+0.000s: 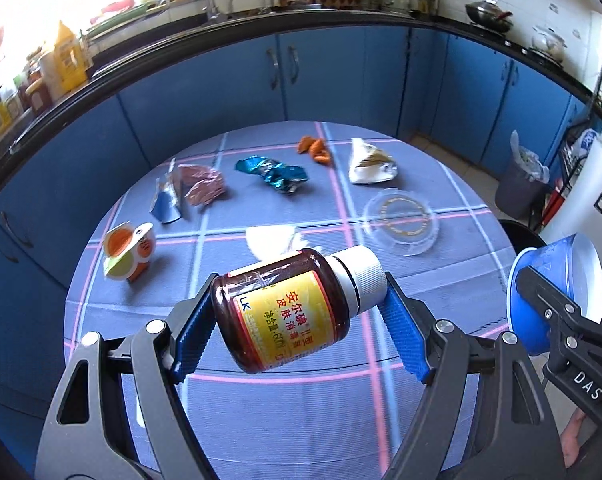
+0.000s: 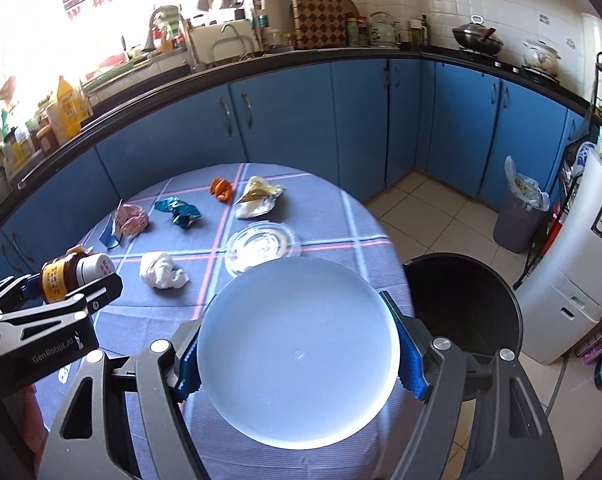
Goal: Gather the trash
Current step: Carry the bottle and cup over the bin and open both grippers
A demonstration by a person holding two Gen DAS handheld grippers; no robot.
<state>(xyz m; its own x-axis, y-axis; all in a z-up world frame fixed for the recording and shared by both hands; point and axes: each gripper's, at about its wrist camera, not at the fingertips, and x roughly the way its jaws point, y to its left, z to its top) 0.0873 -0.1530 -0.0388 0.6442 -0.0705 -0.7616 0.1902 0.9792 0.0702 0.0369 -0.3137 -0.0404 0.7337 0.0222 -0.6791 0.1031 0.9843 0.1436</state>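
Left gripper point(image 1: 297, 312) clamped on bottle point(image 1: 289, 308); right gripper point(image 2: 297, 354) clamped on cup point(image 2: 297, 352), both above table point(image 2: 301, 184). Carry over black bin point(image 2: 461, 304) beside table, centre above opening, then release.

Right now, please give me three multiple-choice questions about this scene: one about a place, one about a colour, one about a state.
1. Where is the black bin?
A. on the table
B. on the floor beside the table
C. on the counter

2. What colour is the cap of the brown bottle?
A. white
B. red
C. green

3. What is the right gripper doing?
A. hanging open
B. gripping the blue cup
C. gripping a tissue

Answers: B, the bin stands by the table edge; A, the cap is white; B, both pads press the cup.
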